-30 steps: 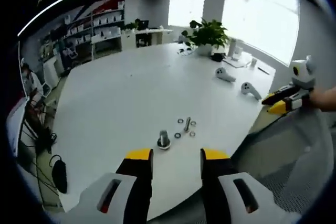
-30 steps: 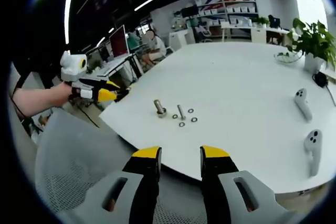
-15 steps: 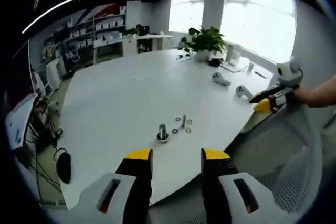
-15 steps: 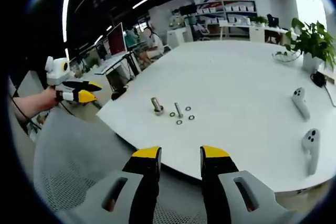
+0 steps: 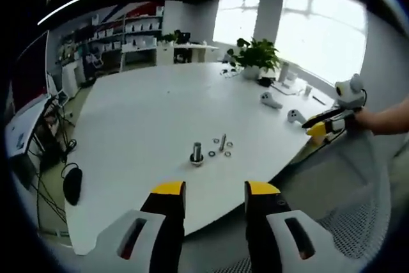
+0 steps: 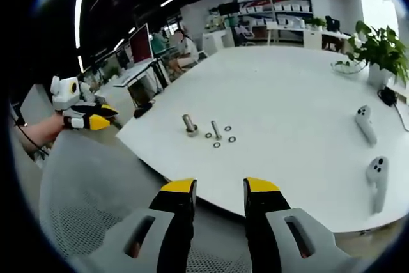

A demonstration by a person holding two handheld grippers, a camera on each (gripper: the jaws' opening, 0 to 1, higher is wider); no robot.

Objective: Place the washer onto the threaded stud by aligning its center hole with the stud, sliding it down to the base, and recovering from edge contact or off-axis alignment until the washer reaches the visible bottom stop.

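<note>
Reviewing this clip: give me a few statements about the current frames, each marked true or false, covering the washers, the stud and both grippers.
1. The threaded stud stands upright on the white table. True.
2. A washer is already seated at the base of the lying bolt. False: the bolt lies flat with the loose washers scattered on the table around it.
3. The right gripper holds a washer between its jaws. False: its jaws are open and empty, held off the table's near edge.
4. The left gripper is open with nothing in it. True.
5. Two white controllers lie on the table, off to the right in the right gripper view. True.
6. The potted plant sits next to the stud. False: the potted plant is at the far side of the table.
</note>
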